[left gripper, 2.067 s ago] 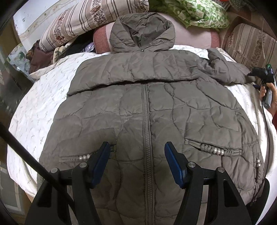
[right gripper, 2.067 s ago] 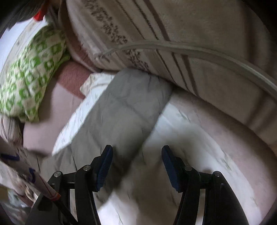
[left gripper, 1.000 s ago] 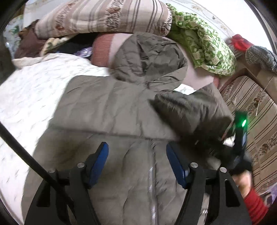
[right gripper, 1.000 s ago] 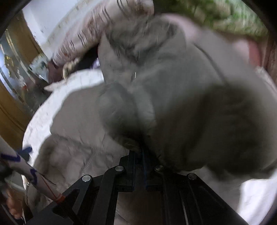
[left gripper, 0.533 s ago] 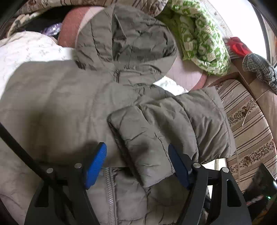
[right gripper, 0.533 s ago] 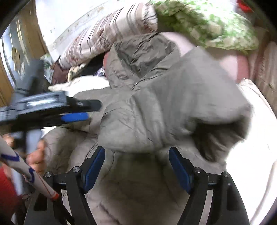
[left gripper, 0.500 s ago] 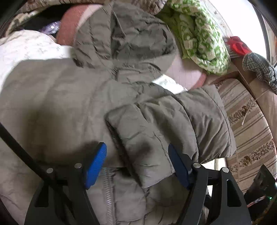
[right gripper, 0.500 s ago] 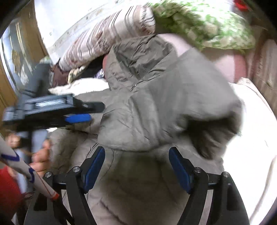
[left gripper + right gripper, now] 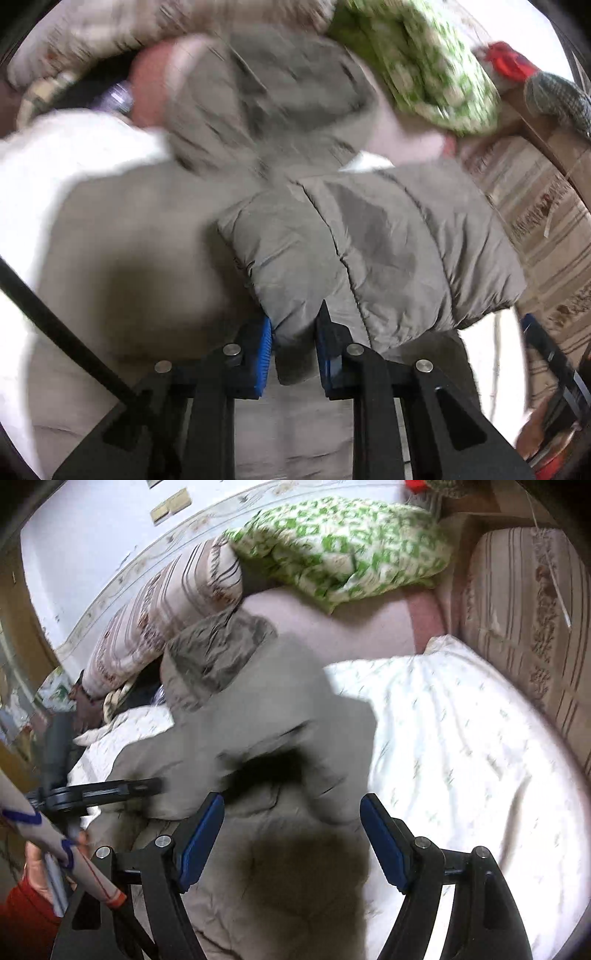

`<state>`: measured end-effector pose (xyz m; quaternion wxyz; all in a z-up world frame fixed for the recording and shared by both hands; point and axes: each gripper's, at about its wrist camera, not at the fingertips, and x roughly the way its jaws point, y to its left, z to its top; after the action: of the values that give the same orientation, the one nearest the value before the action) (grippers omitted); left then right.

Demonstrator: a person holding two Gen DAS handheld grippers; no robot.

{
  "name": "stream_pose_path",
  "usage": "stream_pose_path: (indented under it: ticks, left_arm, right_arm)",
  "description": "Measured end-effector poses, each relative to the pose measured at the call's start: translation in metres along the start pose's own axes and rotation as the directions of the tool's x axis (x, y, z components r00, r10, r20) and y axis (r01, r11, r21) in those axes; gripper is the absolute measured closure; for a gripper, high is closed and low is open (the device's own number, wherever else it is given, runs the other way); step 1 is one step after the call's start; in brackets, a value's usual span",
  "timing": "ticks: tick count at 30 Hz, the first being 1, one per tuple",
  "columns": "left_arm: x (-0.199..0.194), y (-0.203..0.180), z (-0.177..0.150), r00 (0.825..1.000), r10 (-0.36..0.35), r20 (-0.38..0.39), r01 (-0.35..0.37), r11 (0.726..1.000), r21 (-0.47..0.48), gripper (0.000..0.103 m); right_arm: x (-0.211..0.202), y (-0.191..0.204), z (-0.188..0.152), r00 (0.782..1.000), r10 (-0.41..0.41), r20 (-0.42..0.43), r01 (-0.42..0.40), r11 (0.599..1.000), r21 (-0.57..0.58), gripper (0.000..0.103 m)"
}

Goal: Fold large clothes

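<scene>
A grey-brown quilted coat (image 9: 155, 236) is lying front-up across the bed (image 9: 461, 738), its hood (image 9: 273, 99) resting up against the pink bolster (image 9: 325, 624) at the head end. One sleeve (image 9: 369, 254) is lying folded across the chest of the coat, and the left hand-held gripper (image 9: 293, 343) is clamping the cuff end of that sleeve between its blue pads (image 9: 264, 354), the padded fabric bulging out just ahead of the closed-in fingers. The right hand-held gripper (image 9: 291, 834) is hanging over the right side of the coat with its jaws spread wide and nothing between them; the coat's body is lying directly under and just in front of it, with the white bedspread showing beside its right finger. In the right wrist view the left hand-held gripper is reaching in from the left, its black frame lying over the coat, though that part is too blurred to tell more. A green-and-white patterned quilt (image 9: 343, 542) and a striped pillow (image 9: 166, 609) are piled beyond the hood, and a striped cushion (image 9: 528, 627) is standing along the bed's right edge.
</scene>
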<state>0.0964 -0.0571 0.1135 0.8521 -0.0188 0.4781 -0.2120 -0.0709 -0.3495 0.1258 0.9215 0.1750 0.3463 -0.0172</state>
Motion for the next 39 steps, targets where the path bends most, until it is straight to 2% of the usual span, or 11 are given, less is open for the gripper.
stream_pose_path:
  ticks: [3,6,11,16,22,25,29,31,32,35,39]
  left_arm:
    - [-0.029,0.034,0.005,0.991,0.124,0.057,-0.125,0.992,0.015,0.083]
    - [-0.034,0.073,0.012,0.976,0.213,0.052,-0.212,0.977,-0.029,0.083]
    - [-0.002,0.121,0.013,0.972,0.235,-0.018,-0.235,0.966,-0.108,0.084]
    - [0.024,0.122,0.011,0.963,0.27,-0.019,-0.271,0.958,-0.097,0.081]
    - [0.036,0.12,0.004,0.957,0.291,-0.002,-0.29,0.953,-0.081,0.075]
    - [0.029,0.122,0.002,0.95,0.311,-0.005,-0.31,0.946,-0.095,0.064]
    - [-0.01,0.125,-0.007,0.953,0.304,0.013,-0.299,0.944,-0.139,0.063]
    - [-0.037,0.124,-0.02,0.948,0.313,0.058,-0.302,0.942,-0.145,0.045]
    - [-0.052,0.123,-0.031,0.94,0.33,0.085,-0.316,0.937,-0.148,0.042]
    - [-0.071,0.12,-0.056,0.929,0.351,0.117,-0.336,0.933,-0.132,0.04]
    - [-0.074,0.122,-0.075,0.93,0.345,0.122,-0.331,0.936,-0.123,0.04]
  right_arm:
    - [0.006,0.01,0.012,1.0,-0.023,0.0,0.023,0.999,-0.041,0.022]
    - [0.026,0.032,0.016,0.999,-0.011,-0.032,0.009,0.998,-0.068,0.022]
    - [0.087,0.077,0.016,0.993,-0.023,-0.117,0.01,0.994,-0.108,0.022]
    - [0.146,0.101,0.002,0.974,-0.119,-0.191,0.084,0.979,-0.183,0.022]
    - [0.18,0.099,-0.013,0.952,-0.187,-0.241,0.136,0.967,-0.215,0.017]
    - [0.183,0.096,-0.012,0.947,-0.202,-0.249,0.148,0.964,-0.22,0.012]
    - [0.176,0.1,-0.01,0.943,-0.243,-0.226,0.186,0.952,-0.245,0.01]
    - [0.159,0.106,-0.005,0.943,-0.251,-0.219,0.198,0.951,-0.24,0.01]
    - [0.147,0.11,-0.003,0.951,-0.226,-0.212,0.179,0.959,-0.222,0.01]
    - [0.116,0.124,0.003,0.966,-0.178,-0.189,0.138,0.969,-0.206,0.01]
    - [0.094,0.155,0.005,0.968,-0.18,-0.174,0.13,0.956,-0.263,0.01]
